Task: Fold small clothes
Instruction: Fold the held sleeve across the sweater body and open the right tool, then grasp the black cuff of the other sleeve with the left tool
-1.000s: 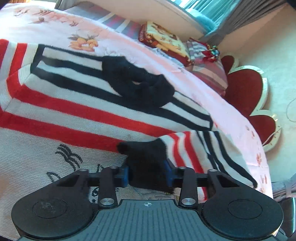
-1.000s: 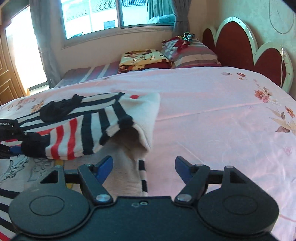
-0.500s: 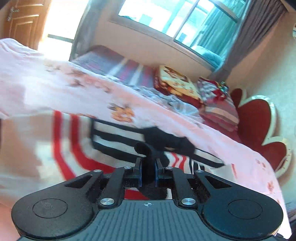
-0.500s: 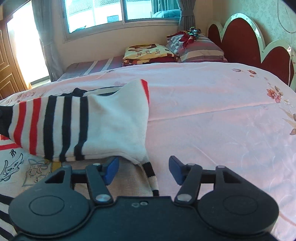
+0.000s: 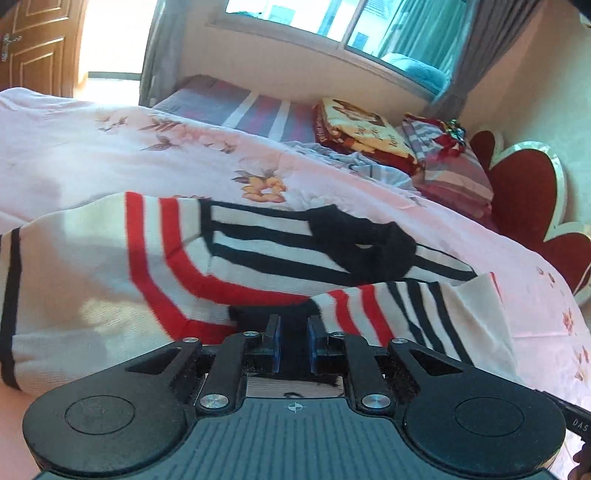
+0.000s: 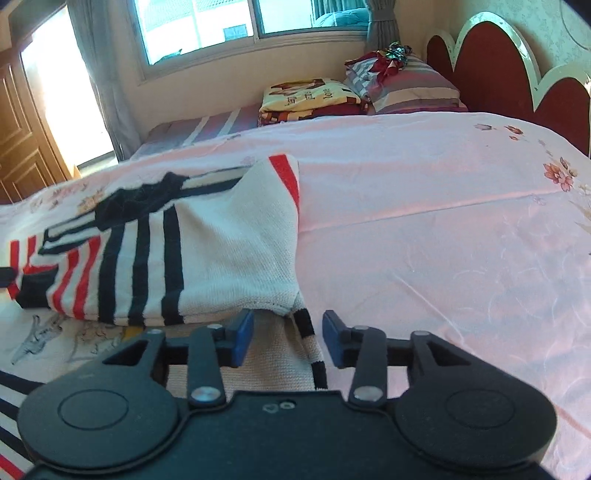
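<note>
- Sweater point(image 5: 110, 266): a small knitted one, cream with red and black stripes and a black collar point(image 5: 365, 243), spread on the bed point(image 5: 92, 155). One sleeve point(image 6: 207, 258) is folded across the body, as the right wrist view shows.
- Left hand-held gripper point(image 5: 293, 341): its blue pads point(image 5: 275, 341) stand narrowly apart with the black cuff point(image 5: 291, 321) of the folded sleeve between them. The jaws are opening slightly, yet the dark fabric fills the gap and the pads appear to press on it.
- Right hand-held gripper point(image 6: 288, 339): its jaws stand partly apart and are closing. The side edge of the sweater, with its black-striped hem point(image 6: 312, 347), lies between and beneath the fingers point(image 6: 242, 341). The pads are not pressing on the cloth.
- The folded sleeve runs from the shoulder, just beyond the right hand-held gripper, leftward to the cuff at the left edge of the right wrist view.
- Bed cover: pink with printed flowers point(image 5: 264, 186); the sweater lies towards its near side.
- Folded blanket point(image 6: 310, 98) and striped pillows point(image 6: 410, 88): stacked at the far end of the bed, beside the red scalloped headboard point(image 6: 491, 66).
- Window point(image 6: 229, 26) with grey curtains point(image 6: 99, 74): behind the bed; a wooden door point(image 5: 37, 44) is at the left.
</note>
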`<state>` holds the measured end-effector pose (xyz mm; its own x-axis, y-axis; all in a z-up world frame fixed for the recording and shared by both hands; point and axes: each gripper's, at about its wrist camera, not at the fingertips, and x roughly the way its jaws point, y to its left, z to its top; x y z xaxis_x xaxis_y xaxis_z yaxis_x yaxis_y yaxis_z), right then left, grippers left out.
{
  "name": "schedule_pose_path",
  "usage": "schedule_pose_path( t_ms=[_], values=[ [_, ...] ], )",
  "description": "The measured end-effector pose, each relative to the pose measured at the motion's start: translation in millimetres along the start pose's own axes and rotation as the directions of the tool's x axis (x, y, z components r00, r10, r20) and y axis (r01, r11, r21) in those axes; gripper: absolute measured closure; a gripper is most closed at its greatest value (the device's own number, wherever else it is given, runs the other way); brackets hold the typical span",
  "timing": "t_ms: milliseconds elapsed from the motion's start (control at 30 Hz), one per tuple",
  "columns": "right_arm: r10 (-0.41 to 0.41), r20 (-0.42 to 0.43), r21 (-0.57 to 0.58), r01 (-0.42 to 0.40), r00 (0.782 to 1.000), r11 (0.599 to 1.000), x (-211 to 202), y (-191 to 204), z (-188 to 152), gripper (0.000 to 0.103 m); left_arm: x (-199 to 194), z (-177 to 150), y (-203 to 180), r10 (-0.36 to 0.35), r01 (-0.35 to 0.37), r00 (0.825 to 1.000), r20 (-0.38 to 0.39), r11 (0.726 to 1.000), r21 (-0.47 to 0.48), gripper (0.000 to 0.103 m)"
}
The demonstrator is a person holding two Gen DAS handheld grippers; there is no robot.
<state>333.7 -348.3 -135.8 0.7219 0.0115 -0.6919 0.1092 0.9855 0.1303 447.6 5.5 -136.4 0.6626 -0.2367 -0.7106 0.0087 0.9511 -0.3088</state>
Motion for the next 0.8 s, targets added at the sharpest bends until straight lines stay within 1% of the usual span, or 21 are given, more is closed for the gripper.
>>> schedule_pose_path(
  t_ms=[33, 67, 100, 133, 233, 267, 367, 400, 433, 467, 500, 533, 567, 600, 633, 667, 700, 733, 800],
  values=[
    [0.014, 0.028, 0.027, -0.014, 1.000, 1.000, -7.4, -4.3, 3.1, 0.054, 4.3, 0.0, -4.6, -0.015, 0.015, 1.000, -0.007, 1.000, 0.000, 0.071],
    [0.017, 0.051, 0.039, -0.019, 0.999, 0.999, -9.7, -7.0, 8.5, 0.052, 10.8, -0.5, -9.3, -0.017, 0.017, 1.000, -0.012, 1.000, 0.000, 0.046],
    [0.016, 0.060, 0.039, -0.018, 0.998, 0.999, -6.3, -8.0, 16.7, 0.050, 16.9, -2.5, -13.7, -0.012, 0.012, 1.000, -0.009, 1.000, 0.003, 0.035],
    [0.014, 0.060, 0.037, -0.016, 0.998, 0.999, 1.1, -8.0, 25.5, 0.050, 23.2, -4.8, -16.9, -0.002, 0.002, 1.000, -0.004, 1.000, 0.011, 0.030],
    [0.037, 0.032, 0.062, -0.039, 0.999, 0.997, 41.0, -10.6, 52.8, 0.051, 40.5, -12.2, -18.8, 0.049, -0.048, 0.998, -0.026, 0.998, 0.047, 0.030],
    [0.047, 0.013, 0.080, -0.048, 0.999, 0.996, 57.3, -12.7, 61.5, 0.051, 42.5, -15.3, -17.5, 0.060, -0.059, 0.998, -0.021, 0.997, 0.057, 0.030],
    [0.056, -0.012, 0.125, -0.054, 0.998, 0.991, 96.8, -16.4, 80.9, 0.057, 43.7, -21.5, -16.7, 0.090, -0.089, 0.996, -0.004, 0.991, 0.098, 0.030],
    [0.063, -0.016, 0.142, -0.060, 0.998, 0.988, 105.9, -17.9, 86.2, 0.062, 43.6, -23.8, -15.8, 0.106, -0.106, 0.994, 0.004, 0.990, 0.097, 0.030],
    [0.084, -0.021, 0.162, -0.080, 0.996, 0.984, 115.6, -19.4, 90.8, 0.073, 43.5, -25.7, -14.3, 0.121, -0.121, 0.993, 0.009, 0.988, 0.093, 0.030],
    [0.102, -0.034, 0.172, -0.095, 0.994, 0.981, 123.3, -19.3, 94.4, 0.076, 42.7, -26.8, -12.4, 0.120, -0.121, 0.993, 0.013, 0.989, 0.088, 0.030],
    [0.100, -0.040, 0.176, -0.092, 0.994, 0.980, 127.3, -17.7, 96.8, 0.078, 41.6, -27.5, -10.6, 0.119, -0.120, 0.993, 0.016, 0.989, 0.080, 0.030],
    [0.100, -0.030, 0.153, -0.094, 0.995, 0.984, 126.1, -14.2, 98.1, 0.084, 41.4, -28.1, -9.1, 0.121, -0.122, 0.993, 0.016, 0.990, 0.076, 0.030],
    [0.075, -0.011, 0.102, -0.074, 0.997, 0.992, 123.3, -9.9, 98.0, 0.086, 41.5, -28.9, -9.8, 0.125, -0.126, 0.992, 0.017, 0.988, 0.085, 0.030],
    [0.018, 0.003, 0.057, -0.018, 1.000, 0.998, 124.4, -7.0, 95.1, 0.089, 41.7, -29.6, -11.4, 0.132, -0.133, 0.991, 0.018, 0.986, 0.098, 0.030],
    [0.011, -0.009, 0.059, -0.011, 1.000, 0.998, 130.1, -11.0, 92.1, 0.087, 42.8, -29.2, -13.6, 0.141, -0.142, 0.990, 0.015, 0.983, 0.113, 0.030],
    [0.021, -0.001, 0.073, -0.021, 1.000, 0.997, 130.5, -13.7, 90.4, 0.087, 42.3, -27.9, -14.7, 0.146, -0.146, 0.989, 0.010, 0.982, 0.118, 0.030],
    [0.009, 0.000, 0.050, -0.009, 1.000, 0.999, 128.4, -9.7, 90.7, 0.086, 40.5, -26.0, -14.7, 0.149, -0.148, 0.989, 0.001, 0.983, 0.113, 0.030],
    [-0.013, 0.002, 0.024, 0.013, 1.000, 1.000, 125.4, -5.7, 91.3, 0.078, 36.5, -22.4, -14.1, 0.155, -0.153, 0.988, -0.012, 0.984, 0.094, 0.030],
    [-0.058, 0.024, 0.021, 0.058, 0.998, 0.998, 112.4, -2.3, 95.6, 0.067, 24.0, -19.2, -9.4, 0.146, -0.145, 0.989, -0.021, 0.988, 0.046, 0.030]
  ],
)
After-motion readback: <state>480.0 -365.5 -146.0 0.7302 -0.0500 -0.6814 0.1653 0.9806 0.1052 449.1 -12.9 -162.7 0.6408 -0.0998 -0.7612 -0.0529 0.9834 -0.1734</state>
